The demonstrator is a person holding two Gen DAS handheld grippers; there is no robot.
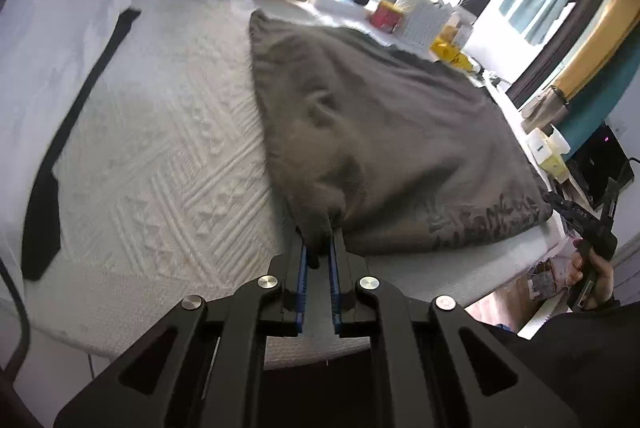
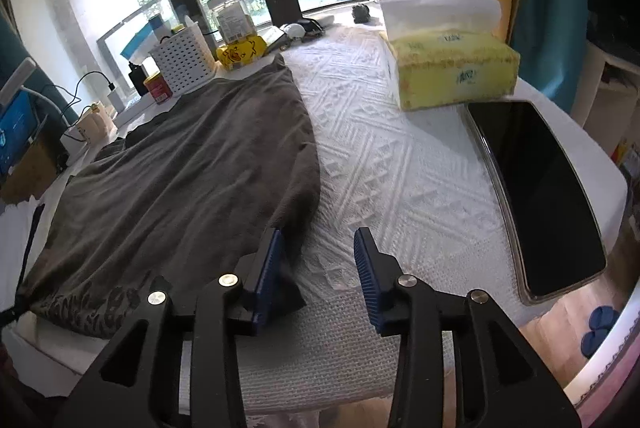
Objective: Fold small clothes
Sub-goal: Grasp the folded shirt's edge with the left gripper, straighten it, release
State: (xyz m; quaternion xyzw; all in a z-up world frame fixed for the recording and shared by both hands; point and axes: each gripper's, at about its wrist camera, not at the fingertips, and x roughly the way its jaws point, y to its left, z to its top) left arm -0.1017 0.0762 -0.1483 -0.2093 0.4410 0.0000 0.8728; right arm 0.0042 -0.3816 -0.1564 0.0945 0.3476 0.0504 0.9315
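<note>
Left wrist view: my left tongs [image 1: 319, 248] are closed on the near corner of the grey garment [image 1: 380, 131], a pinch of cloth caught between the blue pads [image 1: 334, 268]. From that pinch the garment fans away toward 12 and 2 o'clock across the white textured cover [image 1: 160, 163], its printed hem [image 1: 488, 220] running off toward 3 o'clock along the near table edge. A black tie [image 1: 44, 207] lies at 9 o'clock, well apart from the garment, on a white cloth [image 1: 52, 39]. At 3 o'clock, past the hem, a hand [image 1: 596, 276] holds the other tool.

Right wrist view: my right tongs [image 2: 318, 248] stand open with nothing pressed between the pads. The garment's [image 2: 192, 163] near right corner lies at the inner face of the left finger [image 2: 270, 268], dark cloth showing just beside and beneath it; the right finger [image 2: 370, 268] is over bare cover [image 2: 400, 167]. The garment spreads from the tongs toward 10 and 11 o'clock. A yellow tissue pack [image 2: 452, 75] sits at 1 o'clock and a dark phone [image 2: 540, 195] at 2 to 3 o'clock, both clear of the garment. A white basket [image 2: 184, 63] stands at the garment's far edge, at 11 o'clock.
</note>
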